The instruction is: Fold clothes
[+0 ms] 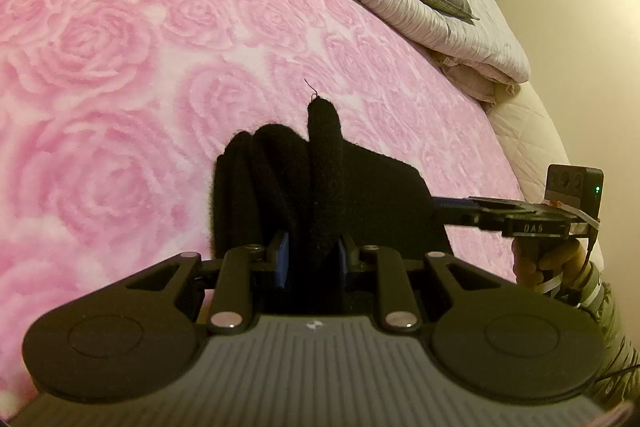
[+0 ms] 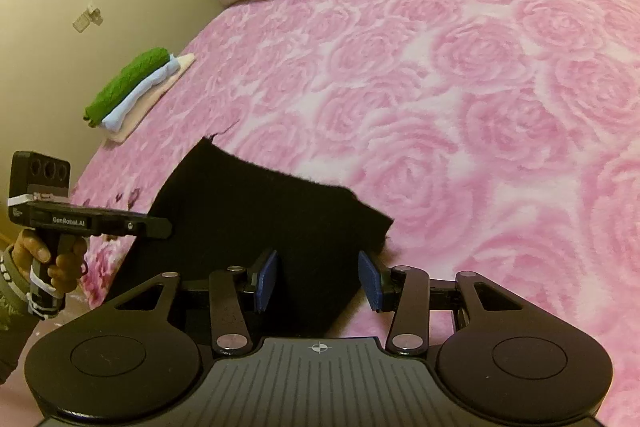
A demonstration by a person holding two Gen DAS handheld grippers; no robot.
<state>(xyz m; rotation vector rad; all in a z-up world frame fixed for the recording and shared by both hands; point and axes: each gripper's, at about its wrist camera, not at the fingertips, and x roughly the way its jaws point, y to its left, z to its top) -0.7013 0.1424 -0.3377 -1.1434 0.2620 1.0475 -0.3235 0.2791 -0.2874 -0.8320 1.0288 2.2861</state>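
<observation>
Black garment (image 1: 320, 179) on pink blanket (image 1: 120, 67): left jaws clamp it, right jaws wide.

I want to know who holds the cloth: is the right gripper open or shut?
Open. The right gripper has its blue pads wide apart, with the black garment lying loose between them.

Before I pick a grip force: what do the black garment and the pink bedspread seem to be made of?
The black garment looks like a soft matte knit, perhaps wool or acrylic: fuzzy edges, a loose thread at its corner, and it bunches thickly in the left claw. The pink bedspread looks like plush fleece, its rose pattern raised in a short, fluffy pile. Exact fibres cannot be told.
</observation>
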